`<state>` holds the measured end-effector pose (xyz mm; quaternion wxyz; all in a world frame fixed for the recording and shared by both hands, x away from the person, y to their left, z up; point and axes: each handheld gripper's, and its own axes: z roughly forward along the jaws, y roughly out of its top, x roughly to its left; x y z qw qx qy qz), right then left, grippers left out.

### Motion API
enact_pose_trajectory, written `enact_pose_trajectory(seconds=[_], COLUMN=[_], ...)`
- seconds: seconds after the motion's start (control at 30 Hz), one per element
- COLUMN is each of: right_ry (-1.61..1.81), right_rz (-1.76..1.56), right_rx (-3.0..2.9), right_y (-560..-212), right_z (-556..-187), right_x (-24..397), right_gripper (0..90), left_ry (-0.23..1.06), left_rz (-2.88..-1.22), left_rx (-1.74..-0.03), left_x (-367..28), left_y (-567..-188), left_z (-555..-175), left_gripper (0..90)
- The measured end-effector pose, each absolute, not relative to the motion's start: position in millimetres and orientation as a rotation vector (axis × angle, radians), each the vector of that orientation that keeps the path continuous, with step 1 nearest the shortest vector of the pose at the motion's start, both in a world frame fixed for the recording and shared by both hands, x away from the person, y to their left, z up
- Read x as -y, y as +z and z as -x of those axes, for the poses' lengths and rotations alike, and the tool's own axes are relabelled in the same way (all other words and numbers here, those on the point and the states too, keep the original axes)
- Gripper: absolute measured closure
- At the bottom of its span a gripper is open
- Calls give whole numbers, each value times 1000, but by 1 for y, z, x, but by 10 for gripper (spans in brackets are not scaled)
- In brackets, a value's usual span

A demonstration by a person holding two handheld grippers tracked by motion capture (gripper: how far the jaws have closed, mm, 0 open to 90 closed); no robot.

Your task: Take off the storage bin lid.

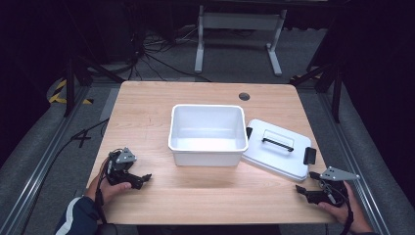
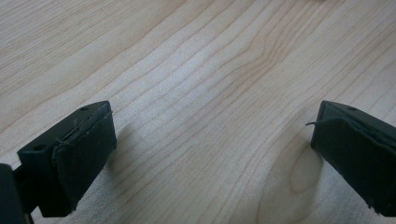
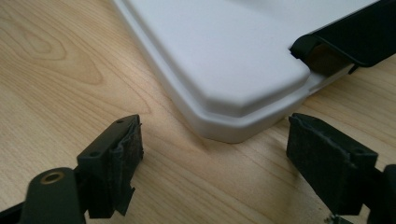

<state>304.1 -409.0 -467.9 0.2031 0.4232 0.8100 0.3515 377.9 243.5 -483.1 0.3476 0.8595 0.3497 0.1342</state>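
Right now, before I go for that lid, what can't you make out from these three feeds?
- Lid, high view: whether its left edge leans on the bin or just lies beside it; the bin's wall hides the contact.
- Lid, right gripper view: cut off at the top; its handle is out of frame.
- Latch, right gripper view: cropped at the right edge, blurred.
- Left gripper view: bare table; bin beyond frame.
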Motion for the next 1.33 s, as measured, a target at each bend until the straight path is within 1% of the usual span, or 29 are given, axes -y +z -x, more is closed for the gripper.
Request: enact_pose_trajectory(seconds=[1.33], right_ry=[985], right_rz=[-1186], right_rx=[-2258], right_y=[-468], right_z=[-305], right_x=[408], right_gripper=[179], left_ry=[331], left_rz=[-2242], left_rx=[-896], left_x=[-244], left_y=[-482], left_z=[-380], left_gripper=[1])
